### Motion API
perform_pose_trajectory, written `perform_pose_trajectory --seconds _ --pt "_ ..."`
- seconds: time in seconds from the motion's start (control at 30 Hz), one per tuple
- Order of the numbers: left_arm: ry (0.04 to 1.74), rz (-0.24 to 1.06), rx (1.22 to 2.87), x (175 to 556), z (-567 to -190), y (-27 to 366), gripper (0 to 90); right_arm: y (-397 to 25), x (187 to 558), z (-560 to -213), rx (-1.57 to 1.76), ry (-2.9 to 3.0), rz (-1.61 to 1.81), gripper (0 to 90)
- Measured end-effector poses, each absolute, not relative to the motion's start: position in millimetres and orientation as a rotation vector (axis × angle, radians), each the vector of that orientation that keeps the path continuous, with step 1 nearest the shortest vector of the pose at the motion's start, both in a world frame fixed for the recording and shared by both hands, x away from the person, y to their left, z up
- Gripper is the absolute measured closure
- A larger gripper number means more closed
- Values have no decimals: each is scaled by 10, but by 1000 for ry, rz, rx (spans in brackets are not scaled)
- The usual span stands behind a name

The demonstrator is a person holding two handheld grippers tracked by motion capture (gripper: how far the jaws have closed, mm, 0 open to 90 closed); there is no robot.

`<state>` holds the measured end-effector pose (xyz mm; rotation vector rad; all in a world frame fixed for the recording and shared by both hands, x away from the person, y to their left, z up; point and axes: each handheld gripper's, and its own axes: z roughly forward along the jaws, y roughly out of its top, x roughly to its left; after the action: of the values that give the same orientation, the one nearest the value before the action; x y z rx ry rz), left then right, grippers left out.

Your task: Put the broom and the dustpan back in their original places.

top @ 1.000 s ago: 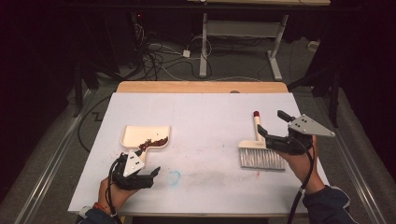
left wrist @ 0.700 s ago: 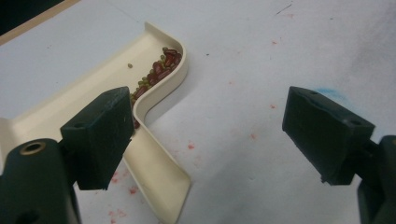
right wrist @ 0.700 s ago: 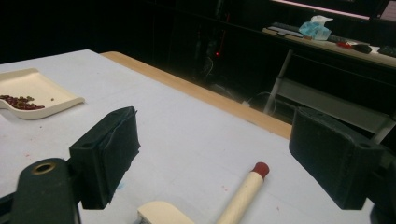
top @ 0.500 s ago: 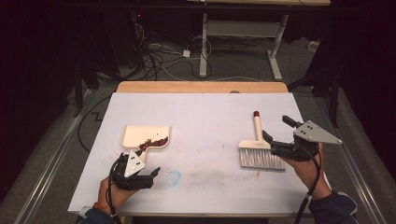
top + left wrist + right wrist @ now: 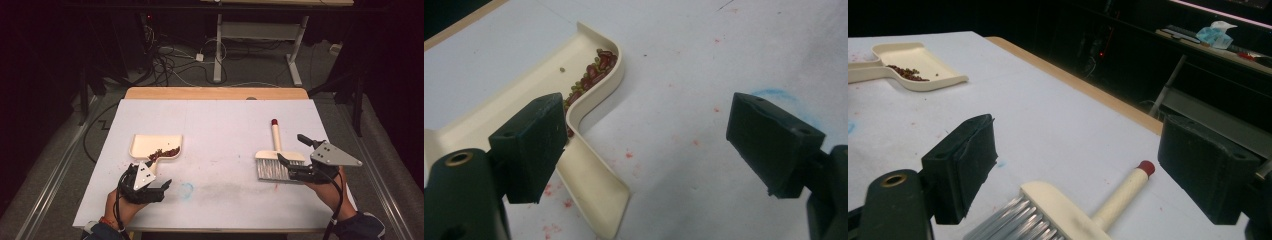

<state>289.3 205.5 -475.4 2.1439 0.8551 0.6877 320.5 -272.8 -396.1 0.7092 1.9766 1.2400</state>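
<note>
While nothing yet sits between either pair of jaws, worth starting wide: white table [image 5: 220, 115] spread across the high view, wooden edge at the far side, faint blue and red smudges near the front. Then down to the cream dustpan [image 5: 156, 146] on the left half, flat on the surface, handle pointing back toward the person, a small heap of red beans [image 5: 165, 152] gathered against its rear wall. Over on the right half, well apart from it, the hand brush [image 5: 274, 157], bristles toward the person, red-tipped handle pointing away. Left gripper [image 5: 145, 184] just short of the pan handle, jaws wide apart, handle lying near its left jaw in the left gripper view. Right gripper [image 5: 295, 156] beside the brush head, jaws spread too, brush below and between them in the right gripper view. Likely a release or a pick-up, hard to say which. If a pick-up: square the jaws across the handles, close gently, keep the pan level so no beans roll out.
</note>
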Motion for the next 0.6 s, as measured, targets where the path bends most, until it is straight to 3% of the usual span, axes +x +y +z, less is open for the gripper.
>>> perform_pose_trajectory --seconds 0.6 --pt "844 670 2148 2901 -4767 2054 162 -2818 3068 -4363 707 2036 1198 166"
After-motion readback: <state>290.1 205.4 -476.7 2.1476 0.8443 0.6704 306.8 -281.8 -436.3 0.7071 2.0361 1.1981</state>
